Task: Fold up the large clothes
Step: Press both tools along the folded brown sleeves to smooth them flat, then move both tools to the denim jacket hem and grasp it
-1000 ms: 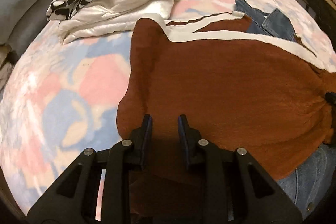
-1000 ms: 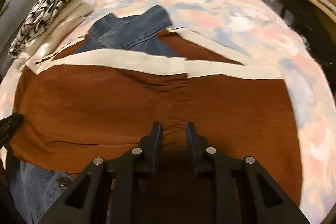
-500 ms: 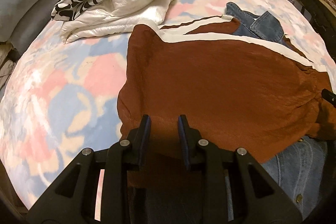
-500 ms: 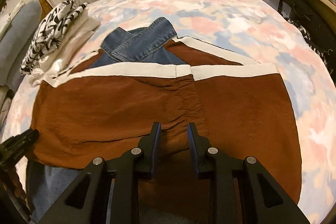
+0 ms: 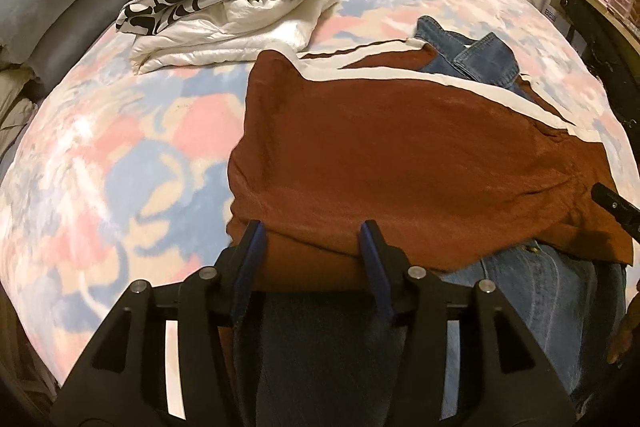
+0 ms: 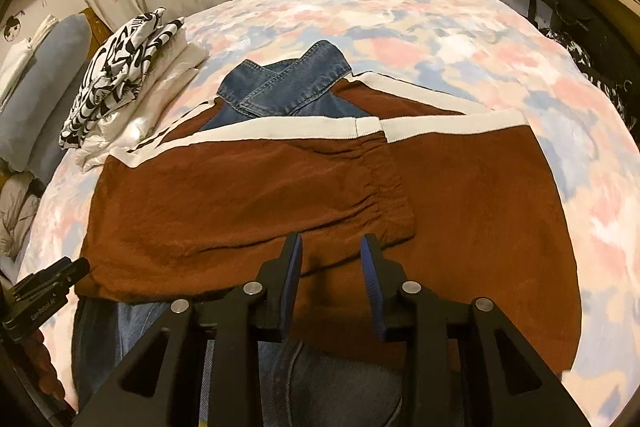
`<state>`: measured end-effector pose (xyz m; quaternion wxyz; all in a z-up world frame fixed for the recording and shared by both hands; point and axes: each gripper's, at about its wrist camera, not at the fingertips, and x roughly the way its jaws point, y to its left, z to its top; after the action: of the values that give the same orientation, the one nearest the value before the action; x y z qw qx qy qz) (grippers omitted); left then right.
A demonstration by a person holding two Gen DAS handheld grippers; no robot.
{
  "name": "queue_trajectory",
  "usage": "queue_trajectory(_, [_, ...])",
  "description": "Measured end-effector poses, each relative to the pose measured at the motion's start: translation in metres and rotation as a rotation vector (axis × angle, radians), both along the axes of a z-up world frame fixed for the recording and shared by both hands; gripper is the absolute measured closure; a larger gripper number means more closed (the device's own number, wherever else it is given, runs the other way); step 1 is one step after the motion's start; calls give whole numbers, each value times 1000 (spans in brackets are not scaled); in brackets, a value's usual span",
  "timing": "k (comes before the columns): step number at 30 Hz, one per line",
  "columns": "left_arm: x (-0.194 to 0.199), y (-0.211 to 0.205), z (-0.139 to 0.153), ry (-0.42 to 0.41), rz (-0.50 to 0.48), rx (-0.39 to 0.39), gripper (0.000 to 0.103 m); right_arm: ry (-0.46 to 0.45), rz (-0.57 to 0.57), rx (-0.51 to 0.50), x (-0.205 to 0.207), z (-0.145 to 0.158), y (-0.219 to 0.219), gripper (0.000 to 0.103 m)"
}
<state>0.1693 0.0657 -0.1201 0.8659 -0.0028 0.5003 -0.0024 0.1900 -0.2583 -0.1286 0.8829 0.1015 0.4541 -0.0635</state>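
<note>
Left wrist view: the rust-brown fleece jacket with cream trim (image 5: 400,155) lies folded over blue denim jeans (image 5: 540,291) near the bed's front edge — a fold laid. Left gripper (image 5: 310,243) and right gripper (image 6: 330,259) have just been opening, pads off the cloth. More folds and stacking likely remain.

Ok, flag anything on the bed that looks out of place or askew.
The brown garment is folded over a denim garment, whose collar pokes out past the white trim. The fold's right edge is bunched and slanted.
</note>
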Motion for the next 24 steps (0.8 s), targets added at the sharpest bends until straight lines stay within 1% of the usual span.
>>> queue_trajectory(3, [-13,-1,4,5,-3,-20,56,-5,-5,17,-16,1,1,65])
queue_trajectory(10, [-48,4,17,3,-16,-48,56,-18,-1,62,-62,4,5,64])
queue_trajectory(12, [-59,6,23,-6,-19,-50,56,-26,5,72,-76,8,7,61])
queue_trajectory(13, [-64,7,27,-11,-21,-52,56,-31,10,74,-84,10,8,60])
queue_trajectory(15, [-75,10,33,-18,-23,-59,54,-47,20,80,-100,17,10,53])
queue_trajectory(19, [-97,13,47,-43,-34,-63,53,-84,51,69,-131,34,15,51])
queue_trajectory(21, [-108,14,52,-54,-41,-59,53,-100,62,49,-147,44,18,47])
queue_trajectory(24, [-124,16,60,-68,-52,-64,52,-117,81,45,-169,55,19,46])
